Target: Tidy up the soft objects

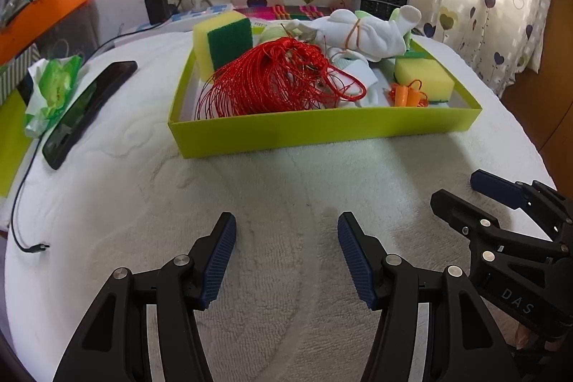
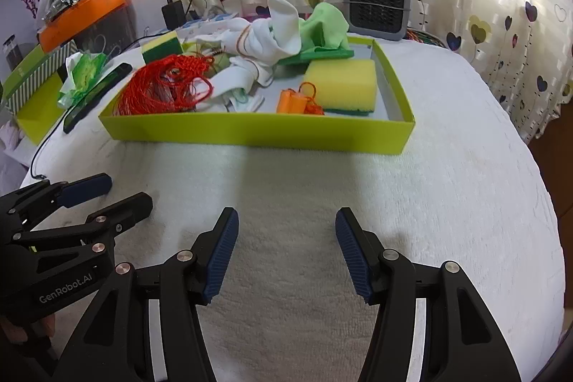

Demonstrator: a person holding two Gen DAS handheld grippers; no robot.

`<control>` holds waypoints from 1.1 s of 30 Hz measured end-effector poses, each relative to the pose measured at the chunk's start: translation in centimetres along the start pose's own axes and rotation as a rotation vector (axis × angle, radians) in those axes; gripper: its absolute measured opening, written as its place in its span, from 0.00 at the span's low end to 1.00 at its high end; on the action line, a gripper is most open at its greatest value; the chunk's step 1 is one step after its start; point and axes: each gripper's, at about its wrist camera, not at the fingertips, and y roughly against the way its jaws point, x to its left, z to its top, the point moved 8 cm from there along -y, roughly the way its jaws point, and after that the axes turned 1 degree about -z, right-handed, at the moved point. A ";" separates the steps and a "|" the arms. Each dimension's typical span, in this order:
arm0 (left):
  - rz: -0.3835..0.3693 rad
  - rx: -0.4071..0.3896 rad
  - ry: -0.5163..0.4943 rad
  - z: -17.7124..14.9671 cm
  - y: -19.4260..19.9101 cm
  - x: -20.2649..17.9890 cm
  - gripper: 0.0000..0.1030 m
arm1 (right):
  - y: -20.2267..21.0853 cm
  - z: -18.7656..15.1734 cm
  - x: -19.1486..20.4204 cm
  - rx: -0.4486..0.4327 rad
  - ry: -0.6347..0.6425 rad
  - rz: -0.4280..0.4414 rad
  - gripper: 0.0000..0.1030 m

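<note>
1. The left tongs (image 1: 286, 253) are spread and pinch nothing; they hover low over the white textured cover (image 1: 286, 203), aimed at the lime-green tray (image 1: 322, 131) at 12 o'clock.
2. The right tongs (image 2: 286, 253) are likewise spread and empty, just beside the left pair, facing the same tray. Both seem parked short of it, probably so either can reach in.
3. The soft things all lie inside the tray: a tangle of red cord (image 1: 272, 81) at its 9 o'clock side, a white cloth bundle (image 1: 365, 31) tied with a band at the back, a yellow sponge (image 2: 345, 83) at 3 o'clock, and a small orange piece (image 2: 292, 102) just beside that sponge.
4. A second sponge (image 1: 224, 38) stands on edge in the far-left corner, leaning on the wall.
5. Left of the tray lie a dark phone (image 1: 86, 110) and a green tissue pack (image 1: 53, 88); a grey fan (image 2: 376, 2) and heart-printed curtains (image 2: 501, 6) stand behind.
</note>
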 end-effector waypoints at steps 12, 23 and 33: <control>0.042 -0.034 0.012 -0.2 -0.1 -0.1 0.57 | -0.1 -0.7 0.0 0.017 0.018 -0.042 0.57; 0.048 -0.037 0.010 -0.3 -0.1 -0.3 0.58 | 0.0 -0.7 0.1 0.018 0.023 -0.053 0.58; 0.048 -0.037 0.010 -0.3 -0.2 -0.3 0.58 | -0.1 -0.7 0.0 0.018 0.023 -0.053 0.58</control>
